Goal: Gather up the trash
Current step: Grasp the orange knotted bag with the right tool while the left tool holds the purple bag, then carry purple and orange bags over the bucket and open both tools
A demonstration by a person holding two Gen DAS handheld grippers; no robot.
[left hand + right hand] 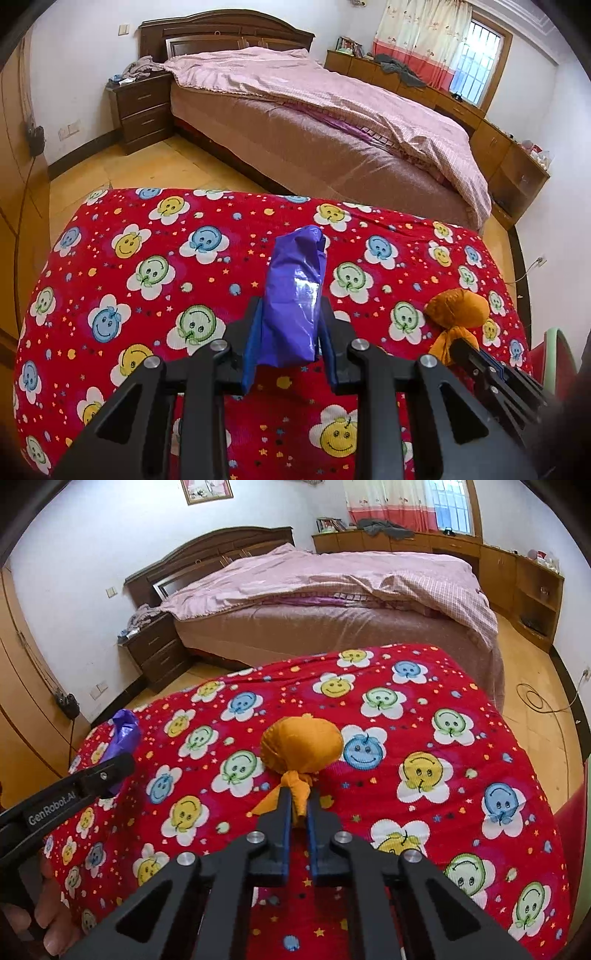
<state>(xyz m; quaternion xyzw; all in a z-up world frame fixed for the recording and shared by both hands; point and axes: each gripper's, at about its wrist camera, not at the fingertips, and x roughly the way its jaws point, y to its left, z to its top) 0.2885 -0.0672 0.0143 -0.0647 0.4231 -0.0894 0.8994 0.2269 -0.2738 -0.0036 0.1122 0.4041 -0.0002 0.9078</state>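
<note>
Left gripper (286, 325) fingers clamp the crumpled purple plastic bag (293, 295), centre frame over the red smiley-flower cloth (147, 295). Right gripper (297, 808) pinches the knotted tail of the orange tied bag (301, 746), mid-frame. That thin tail could slip on lifting.

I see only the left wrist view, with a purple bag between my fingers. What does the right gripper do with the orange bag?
Observer: The right gripper is shut on the knotted neck of the orange bag, just below its round body.
Operator: Does the round part lie on the cloth?
Observer: It looks so; the body seems to rest on the red smiley cloth, beyond the fingertips.
Operator: Is anything of me visible there?
Observer: Yes, the left gripper enters from the left edge, with the purple bag sticking out past it.
</note>
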